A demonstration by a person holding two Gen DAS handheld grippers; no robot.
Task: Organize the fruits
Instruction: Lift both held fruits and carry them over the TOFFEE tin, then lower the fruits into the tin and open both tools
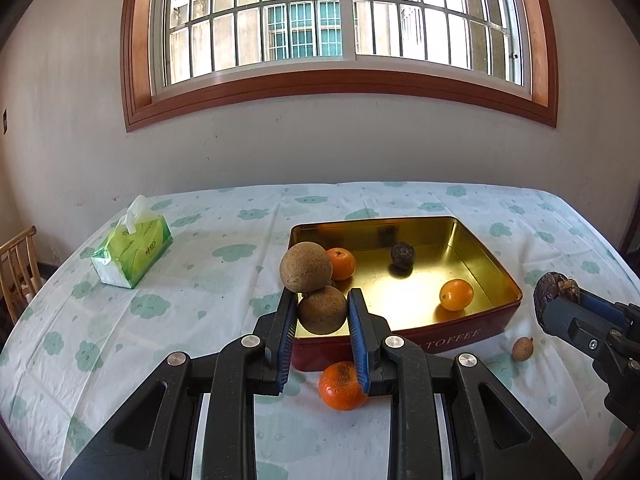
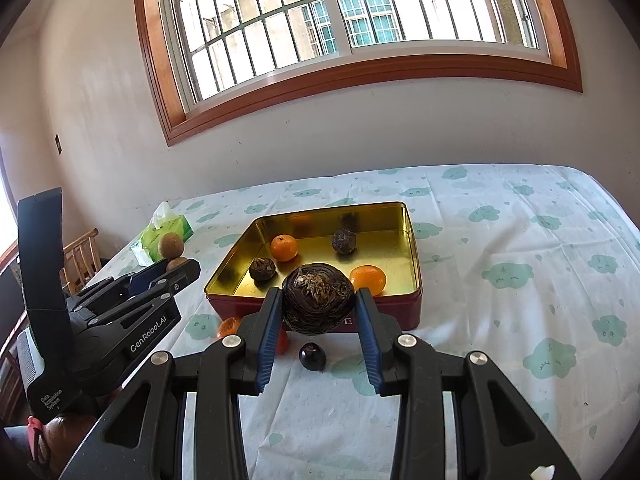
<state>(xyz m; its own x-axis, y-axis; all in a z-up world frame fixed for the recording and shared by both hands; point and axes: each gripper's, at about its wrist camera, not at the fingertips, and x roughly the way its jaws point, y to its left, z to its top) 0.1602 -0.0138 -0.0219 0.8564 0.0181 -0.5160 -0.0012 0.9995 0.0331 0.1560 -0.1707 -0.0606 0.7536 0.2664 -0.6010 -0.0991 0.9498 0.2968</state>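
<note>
Two oranges [image 2: 284, 247] and two dark fruits [image 2: 344, 241] lie in the tin [image 2: 416, 292].

Left wrist cam: mounted behind left gripper [image 1: 322, 312], looks fwd along its fingers, slightly down, toward window wall [image 1: 340, 148]. Close to tin [image 1: 416, 340], near its front-left corner.

Right wrist cam: behind right gripper [image 2: 318, 308], same fwd/down tilt, rolled a bit (window slants). Sits at tin's [image 2: 320, 314] front edge, further right.

Shared: tin, tablecloth [image 1: 200, 280] [image 2: 500, 240], tissue pack [image 1: 134, 250] [image 2: 166, 232], window. Each cam also catches the other gripper at frame edge: right gripper [image 1: 560, 308], left gripper [image 2: 176, 270].
</note>
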